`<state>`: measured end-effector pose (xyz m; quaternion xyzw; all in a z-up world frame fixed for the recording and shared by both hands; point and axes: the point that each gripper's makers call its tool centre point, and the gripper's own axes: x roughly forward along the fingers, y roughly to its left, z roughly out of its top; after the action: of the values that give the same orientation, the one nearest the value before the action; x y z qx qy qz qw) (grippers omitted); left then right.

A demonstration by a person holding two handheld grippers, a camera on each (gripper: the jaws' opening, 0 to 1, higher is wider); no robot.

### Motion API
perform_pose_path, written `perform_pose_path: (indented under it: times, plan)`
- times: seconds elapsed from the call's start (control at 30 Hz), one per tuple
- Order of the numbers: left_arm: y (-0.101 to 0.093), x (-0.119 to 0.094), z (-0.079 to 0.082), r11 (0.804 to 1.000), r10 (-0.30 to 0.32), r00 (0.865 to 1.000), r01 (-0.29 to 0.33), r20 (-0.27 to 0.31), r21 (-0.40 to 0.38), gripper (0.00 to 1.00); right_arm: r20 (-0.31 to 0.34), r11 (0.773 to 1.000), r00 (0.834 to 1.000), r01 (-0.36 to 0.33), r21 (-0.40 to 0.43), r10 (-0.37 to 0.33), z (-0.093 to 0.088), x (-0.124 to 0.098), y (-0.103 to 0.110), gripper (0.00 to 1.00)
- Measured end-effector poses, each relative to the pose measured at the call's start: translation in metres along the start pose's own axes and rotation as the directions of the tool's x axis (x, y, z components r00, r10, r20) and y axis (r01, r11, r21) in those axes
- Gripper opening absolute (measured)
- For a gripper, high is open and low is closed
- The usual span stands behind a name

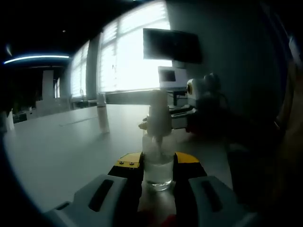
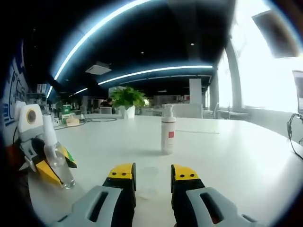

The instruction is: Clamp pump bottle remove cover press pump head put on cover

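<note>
The left gripper (image 1: 158, 171) is holding the clear pump bottle (image 1: 158, 163) between its jaws, upright on the bench (image 1: 61, 151). The right gripper (image 2: 153, 178), jaws parted and empty, should be coming squarely over the bottle's cover (image 1: 158, 113), lifting straight without tipping it.

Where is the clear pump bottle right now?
The clear pump bottle stands on the white table, clamped between the left gripper jaws; in the right gripper view it sits far left.
</note>
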<state>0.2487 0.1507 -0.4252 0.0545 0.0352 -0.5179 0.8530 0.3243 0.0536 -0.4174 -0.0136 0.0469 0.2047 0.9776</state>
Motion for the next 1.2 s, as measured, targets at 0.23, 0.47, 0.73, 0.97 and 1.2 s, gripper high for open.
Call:
perform_pose_path:
  times: [0.23,0.47,0.73,0.97,1.2]
  plan:
    - [-0.001,0.0,0.0,1.0,0.0,1.0,0.0,-0.001,0.0,0.16,0.032,1.0,0.999,0.003,-0.028,-0.002,0.008,-0.002,0.001,0.24]
    - [-0.001,0.0,0.0,1.0,-0.001,1.0,0.001,-0.001,0.002,0.16,0.055,0.999,0.998,0.008,-0.035,-0.006,0.013,-0.004,0.002,0.24]
    - [-0.002,0.0,0.0,1.0,-0.001,1.0,0.001,-0.001,0.004,0.16,0.069,0.998,0.998,0.0,-0.064,0.004,0.019,-0.005,0.008,0.24]
    - [-0.001,0.0,0.0,1.0,-0.002,1.0,0.002,-0.001,0.003,0.16,0.096,0.996,0.995,-0.023,-0.087,0.031,0.031,-0.01,0.02,0.23]
    - [-0.001,0.0,0.0,1.0,-0.002,1.0,0.002,-0.002,0.002,0.16,0.121,0.994,0.991,-0.05,-0.099,0.062,0.041,-0.014,0.031,0.2]
